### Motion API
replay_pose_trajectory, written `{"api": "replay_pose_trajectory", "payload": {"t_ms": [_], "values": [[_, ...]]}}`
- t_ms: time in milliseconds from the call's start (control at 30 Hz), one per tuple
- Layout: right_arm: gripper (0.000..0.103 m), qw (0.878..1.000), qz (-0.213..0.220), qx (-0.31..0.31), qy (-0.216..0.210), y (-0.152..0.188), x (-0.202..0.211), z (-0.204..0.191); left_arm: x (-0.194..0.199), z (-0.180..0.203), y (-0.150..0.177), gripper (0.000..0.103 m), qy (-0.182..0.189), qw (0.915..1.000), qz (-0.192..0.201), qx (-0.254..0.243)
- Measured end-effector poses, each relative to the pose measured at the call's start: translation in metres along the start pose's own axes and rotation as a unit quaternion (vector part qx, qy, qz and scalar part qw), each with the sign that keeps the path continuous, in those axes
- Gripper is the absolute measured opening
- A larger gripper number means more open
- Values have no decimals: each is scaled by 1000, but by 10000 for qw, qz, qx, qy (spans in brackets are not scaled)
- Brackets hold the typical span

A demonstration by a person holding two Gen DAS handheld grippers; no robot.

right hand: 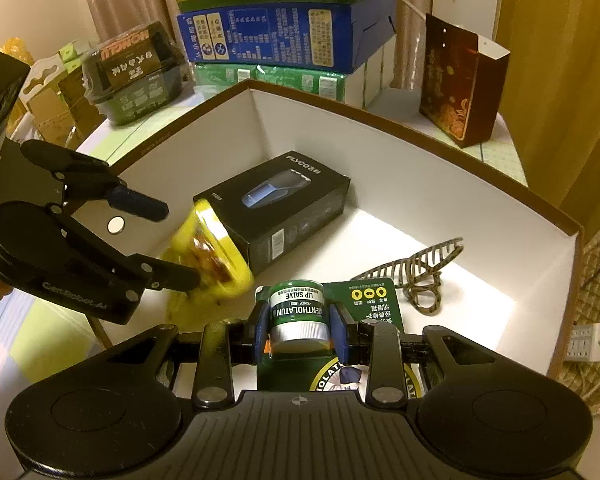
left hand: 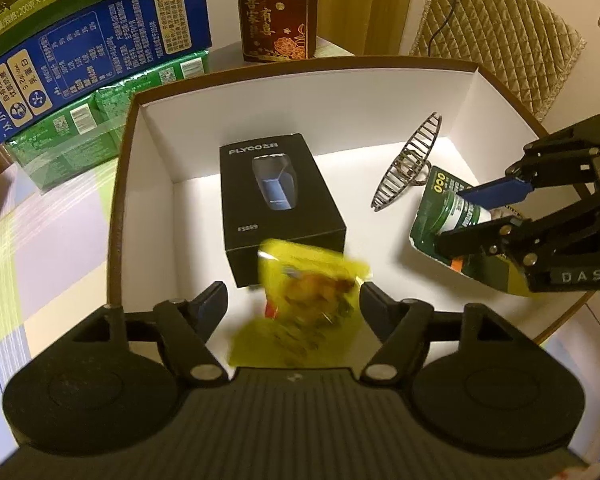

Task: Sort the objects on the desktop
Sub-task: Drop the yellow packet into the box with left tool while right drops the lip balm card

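A white storage box with a brown rim [left hand: 168,140] [right hand: 420,184] holds a black shaver box [left hand: 276,196] [right hand: 284,208] and a metal hair claw [left hand: 408,164] [right hand: 420,276]. My left gripper [left hand: 293,293] [right hand: 176,242] is over the box's near left part, its jaws wide apart. A blurred yellow snack packet [left hand: 312,292] [right hand: 216,256] lies between them against the shaver box, and neither pad touches it. My right gripper [right hand: 300,314] [left hand: 456,216] is shut on a green lip salve jar on its card [right hand: 298,308] [left hand: 440,196], low over the box's right part.
Blue and green cartons [left hand: 100,40] [right hand: 284,32] are stacked behind the box. A dark red gift bag [left hand: 276,16] [right hand: 460,92] stands at the far side. Black noodle packs [right hand: 136,76] sit far left. A quilted chair back [left hand: 500,28] and a power strip [right hand: 584,342] lie beyond the table.
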State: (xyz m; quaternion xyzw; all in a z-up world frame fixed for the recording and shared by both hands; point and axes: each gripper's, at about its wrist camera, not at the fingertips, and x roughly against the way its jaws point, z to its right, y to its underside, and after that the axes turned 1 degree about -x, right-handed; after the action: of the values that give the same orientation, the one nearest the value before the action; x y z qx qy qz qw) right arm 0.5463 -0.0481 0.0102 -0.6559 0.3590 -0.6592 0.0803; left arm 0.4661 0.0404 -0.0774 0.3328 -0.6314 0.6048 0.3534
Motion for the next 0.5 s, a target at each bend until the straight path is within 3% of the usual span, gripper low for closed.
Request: {"api": "replay_pose_trajectory", "payload": {"t_ms": [367,400,433,500], "values": [[31,9998,-128,139,-114,0,-9,-9,0,0,0,76,-17,10000,-40,19],[39,9998,-123,144,-99,1,-8,-10,1,0,0,76,-15,10000,-51,27],[57,9998,-130,151,-65,1,-8,-10,1,0,0,77,-13,10000,-61,36],[76,9998,-102,162,5,2,-4,-11,2,1,0,78,-45,10000,-63,35]]}}
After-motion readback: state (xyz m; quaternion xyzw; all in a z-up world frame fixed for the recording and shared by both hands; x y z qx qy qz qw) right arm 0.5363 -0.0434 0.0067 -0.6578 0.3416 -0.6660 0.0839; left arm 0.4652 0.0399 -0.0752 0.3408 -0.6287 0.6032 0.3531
